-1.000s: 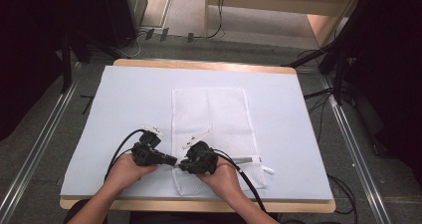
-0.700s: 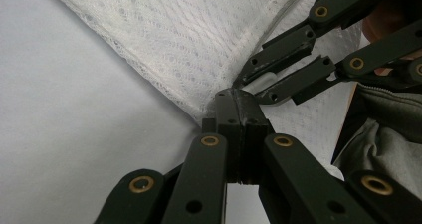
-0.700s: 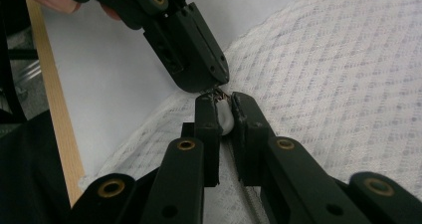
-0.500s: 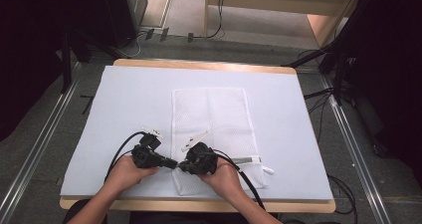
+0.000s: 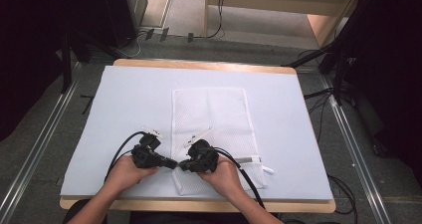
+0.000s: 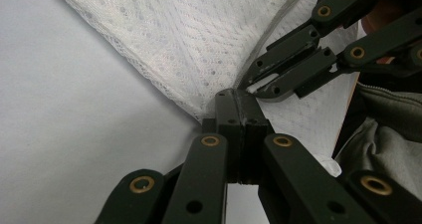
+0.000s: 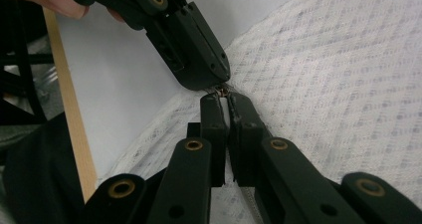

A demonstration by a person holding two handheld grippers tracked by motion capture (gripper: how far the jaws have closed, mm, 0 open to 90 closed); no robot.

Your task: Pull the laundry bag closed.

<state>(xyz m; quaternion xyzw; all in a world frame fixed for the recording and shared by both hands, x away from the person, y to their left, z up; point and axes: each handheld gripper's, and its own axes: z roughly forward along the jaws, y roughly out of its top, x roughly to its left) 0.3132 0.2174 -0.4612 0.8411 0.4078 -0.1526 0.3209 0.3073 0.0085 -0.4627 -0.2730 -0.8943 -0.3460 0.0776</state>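
Note:
A white mesh bag (image 5: 211,119) lies flat on the white mat (image 5: 124,99), its long side running away from me. Both grippers meet at its near left corner. My left gripper (image 5: 173,163) comes in from the left and is shut on the bag's edge (image 6: 219,92), which is bunched between its jaws. My right gripper (image 5: 184,165) faces it from the right, almost tip to tip. Its jaws are shut on a small metal zipper pull (image 7: 222,90) at the seam. The right gripper (image 6: 278,79) holds a white sliver, and the left gripper (image 7: 199,59) sits just beyond my right gripper's tips.
The mat covers a wooden table (image 5: 199,64) whose near edge (image 7: 69,119) is close behind my hands. A white strip (image 5: 251,159) lies on the bag's near right part. Cables (image 5: 249,184) trail from both grippers toward me. Dark stands and floor cables surround the table.

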